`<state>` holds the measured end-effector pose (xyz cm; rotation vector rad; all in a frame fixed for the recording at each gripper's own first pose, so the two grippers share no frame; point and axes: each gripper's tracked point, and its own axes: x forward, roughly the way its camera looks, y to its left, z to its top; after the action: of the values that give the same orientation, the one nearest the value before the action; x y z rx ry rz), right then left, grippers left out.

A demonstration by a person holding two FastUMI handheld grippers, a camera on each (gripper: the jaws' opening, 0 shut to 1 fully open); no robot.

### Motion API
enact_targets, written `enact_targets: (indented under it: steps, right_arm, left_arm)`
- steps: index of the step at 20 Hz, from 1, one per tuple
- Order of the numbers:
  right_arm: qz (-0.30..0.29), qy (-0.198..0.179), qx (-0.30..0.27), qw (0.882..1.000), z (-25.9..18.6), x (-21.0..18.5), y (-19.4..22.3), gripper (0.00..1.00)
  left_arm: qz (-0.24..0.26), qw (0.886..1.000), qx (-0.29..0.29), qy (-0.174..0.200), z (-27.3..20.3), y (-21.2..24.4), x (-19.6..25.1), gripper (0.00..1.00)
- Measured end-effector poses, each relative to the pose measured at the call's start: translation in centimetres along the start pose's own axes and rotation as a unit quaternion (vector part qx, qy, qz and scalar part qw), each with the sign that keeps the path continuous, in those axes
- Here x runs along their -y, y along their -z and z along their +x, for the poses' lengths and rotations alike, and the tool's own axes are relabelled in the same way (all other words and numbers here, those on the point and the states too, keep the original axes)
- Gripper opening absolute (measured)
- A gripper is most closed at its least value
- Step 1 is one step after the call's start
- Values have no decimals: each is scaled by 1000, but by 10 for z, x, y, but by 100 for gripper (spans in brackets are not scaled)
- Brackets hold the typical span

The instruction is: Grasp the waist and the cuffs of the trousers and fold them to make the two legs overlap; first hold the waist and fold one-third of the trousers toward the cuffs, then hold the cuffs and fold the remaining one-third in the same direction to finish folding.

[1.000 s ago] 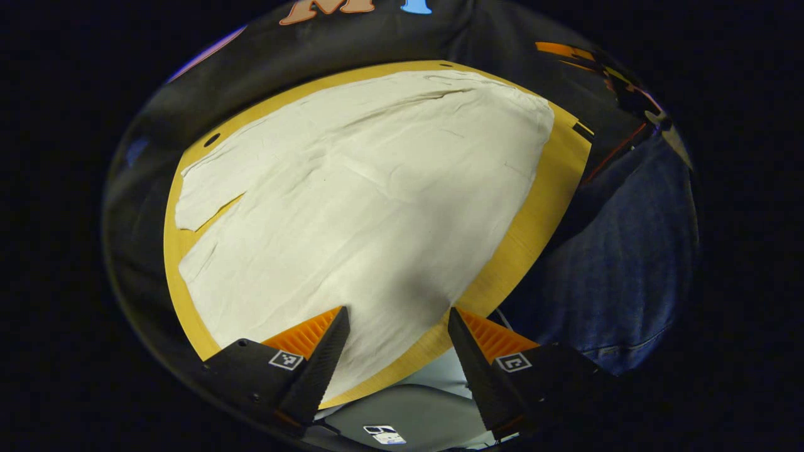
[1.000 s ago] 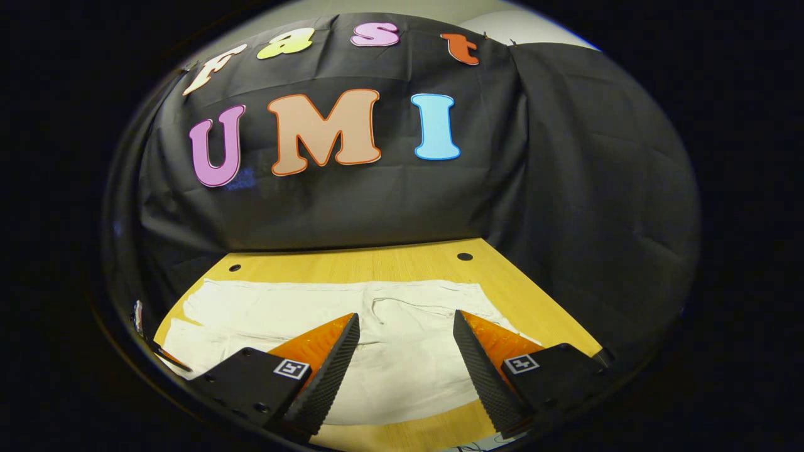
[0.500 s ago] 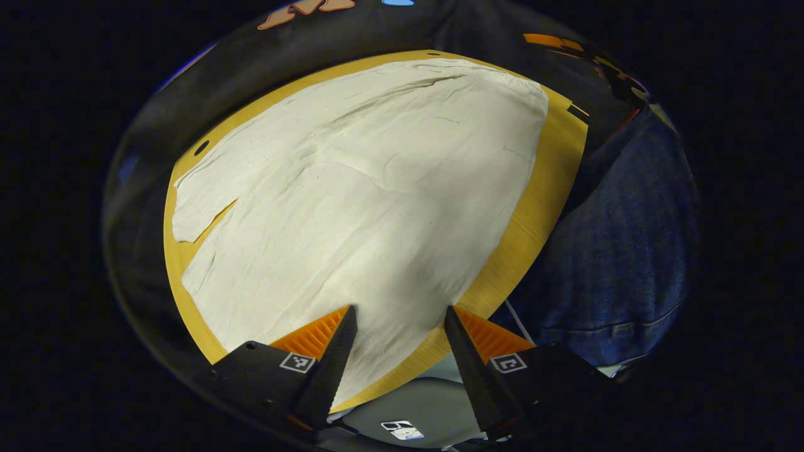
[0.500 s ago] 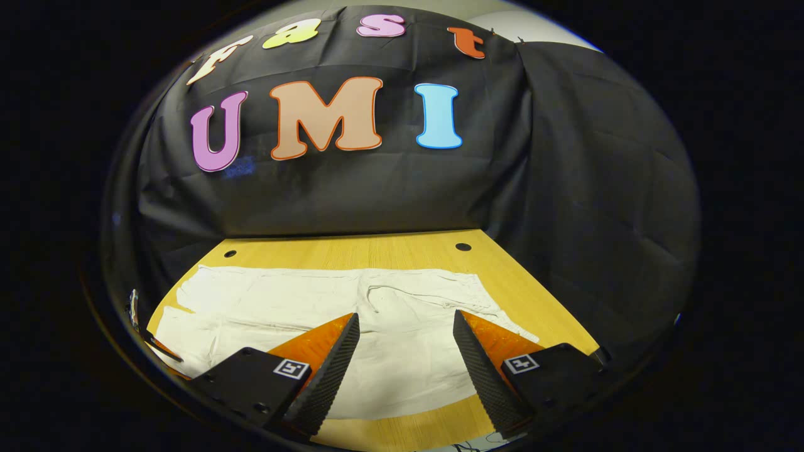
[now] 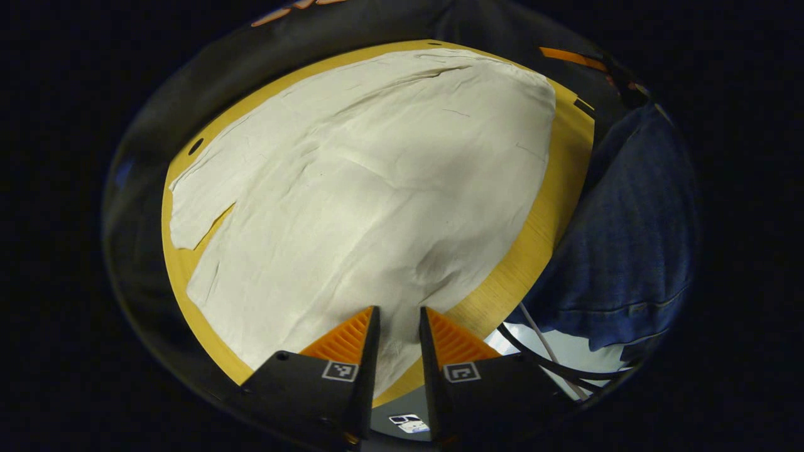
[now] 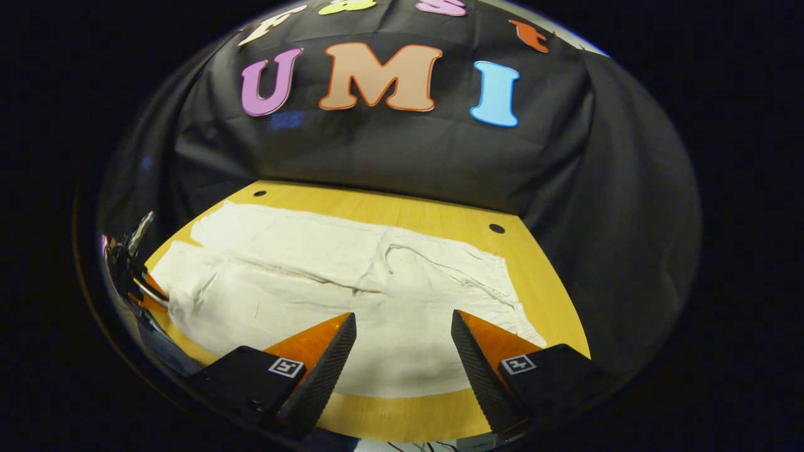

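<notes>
One pair of trousers (image 5: 352, 188), off-white woven cloth, creased, spread flat across round-edged yellow wooden table (image 5: 540, 207); two legs side by side, not yet overlapped. Left gripper (image 5: 399, 326) at near hem, fingers nearly together on a pinch of cloth, ridge raised just ahead. Right gripper (image 6: 402, 333) above trousers, fingers wide apart, holding nothing. Two dark holes in tabletop. Blue denim sleeve (image 5: 628, 238) beside table.

The trousers (image 5: 364, 188) are off-white, plain and unpatterned, with grey creases. The bench (image 6: 408, 213) under them is yellow-tan wood with fine grain and small dark holes. The person's garment (image 5: 628, 238) at the right is dark blue denim with a faint weave.
</notes>
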<state>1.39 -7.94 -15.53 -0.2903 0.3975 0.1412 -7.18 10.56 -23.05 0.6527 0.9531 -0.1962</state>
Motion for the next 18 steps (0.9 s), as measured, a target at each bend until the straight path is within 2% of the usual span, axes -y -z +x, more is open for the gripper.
enact_targets:
  steps: [1, 3, 6, 9, 12, 18]
  right_arm:
    - [-18, -14, -10, 1000, 2, -2, 9, 98]
    - [-59, -41, -33, 997, 5, -5, 25, 98]
    - [-124, -82, -66, 987, 8, -7, 49, 98]
    - [-190, -118, -91, 970, 16, -7, 68, 98]
    - [-221, -158, -124, 954, 22, -6, 89, 98]
    - [-276, -204, -186, 921, 29, 0, 125, 98]
  left_arm:
    - [7, 1000, 4, -5, 0, -4, -1, 17]
    - [21, 1000, -4, -7, 2, -5, -2, 0]
    - [25, 1000, -12, 5, 2, -6, -2, 0]
    - [25, 999, -16, 18, 2, -6, -3, 0]
    - [32, 999, -16, 19, 2, -6, -3, 0]
    - [26, 999, -21, 18, 2, -6, -3, 0]
